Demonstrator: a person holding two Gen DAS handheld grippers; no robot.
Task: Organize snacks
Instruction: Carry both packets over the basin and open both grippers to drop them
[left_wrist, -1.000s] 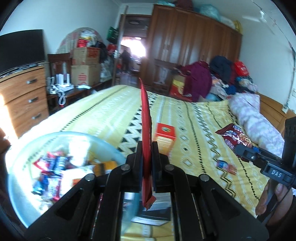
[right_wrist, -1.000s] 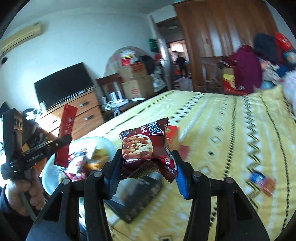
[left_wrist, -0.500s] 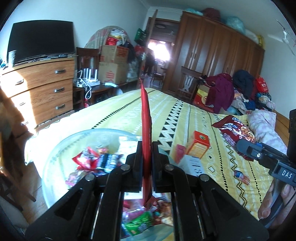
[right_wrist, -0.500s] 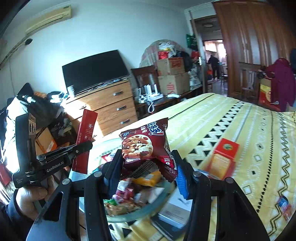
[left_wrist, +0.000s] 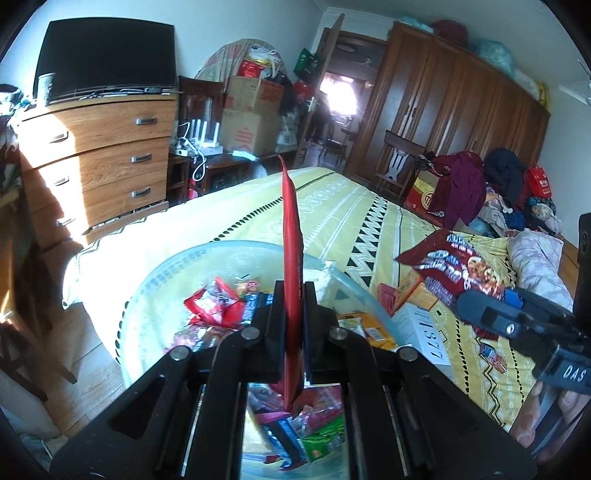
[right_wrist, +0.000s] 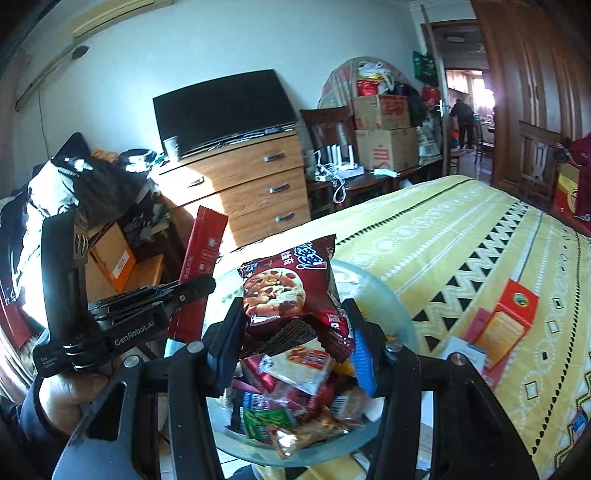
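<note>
My left gripper (left_wrist: 294, 295) is shut on a flat red snack packet (left_wrist: 291, 236) held edge-on and upright, above a clear bowl (left_wrist: 155, 280) filled with several wrapped snacks. In the right wrist view that red snack packet (right_wrist: 203, 273) and the left gripper (right_wrist: 192, 290) hang at the bowl's left side. My right gripper (right_wrist: 295, 328) is shut on a dark red cookie bag (right_wrist: 288, 288), held over the bowl (right_wrist: 391, 306). From the left wrist view the cookie bag (left_wrist: 458, 269) shows at the right, with the right gripper (left_wrist: 480, 306) behind it.
The bowl sits near the corner of a bed with a yellow patterned cover (right_wrist: 480, 229). An orange box (right_wrist: 509, 321), a white box (left_wrist: 424, 332) and a small wrapped snack (left_wrist: 491, 354) lie on the bed. A wooden dresser (left_wrist: 99, 162) with a TV stands beyond the bed.
Both grippers have swung left across the bed with their packets. The bowl now lies under both of them, and the dresser has come into view.
</note>
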